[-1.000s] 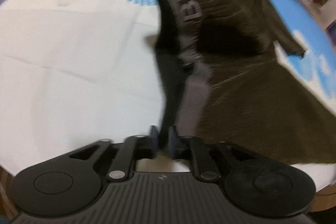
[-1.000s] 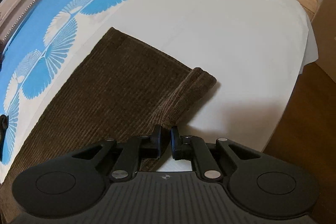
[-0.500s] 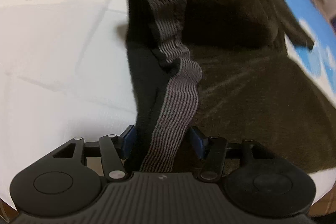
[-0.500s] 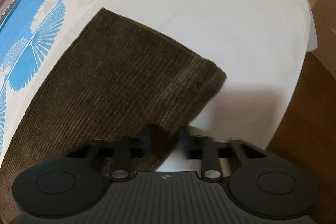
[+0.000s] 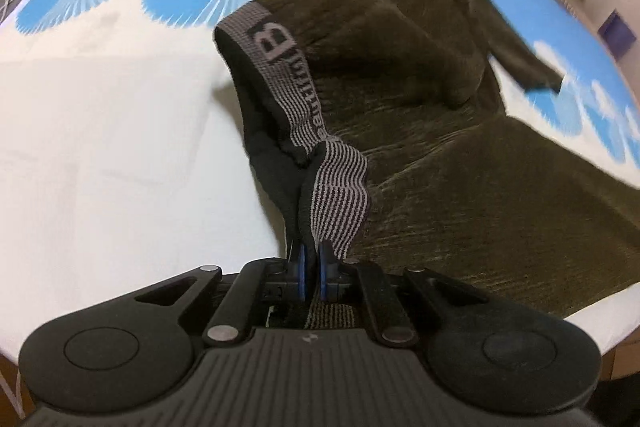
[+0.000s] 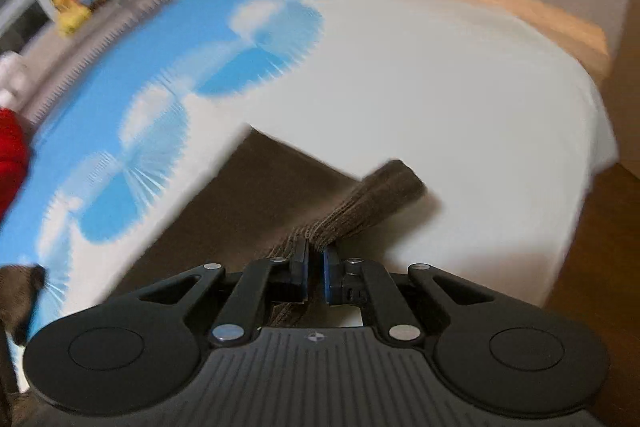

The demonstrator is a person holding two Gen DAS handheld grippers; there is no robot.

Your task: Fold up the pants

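Though motion blurs it, the right gripper (image 6: 315, 259) apparently pinches the pants (image 6: 372, 199) hem.

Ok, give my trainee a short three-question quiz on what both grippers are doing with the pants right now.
1. True or false: the left gripper is shut on the grey striped elastic waistband.
2. What does the right gripper pinch: A the brown corduroy pant leg hem, B the red knitted cloth?
3. What surface lies under the brown corduroy pants?

Key: 1 true; 2 A; 3 the white and blue patterned bedsheet.
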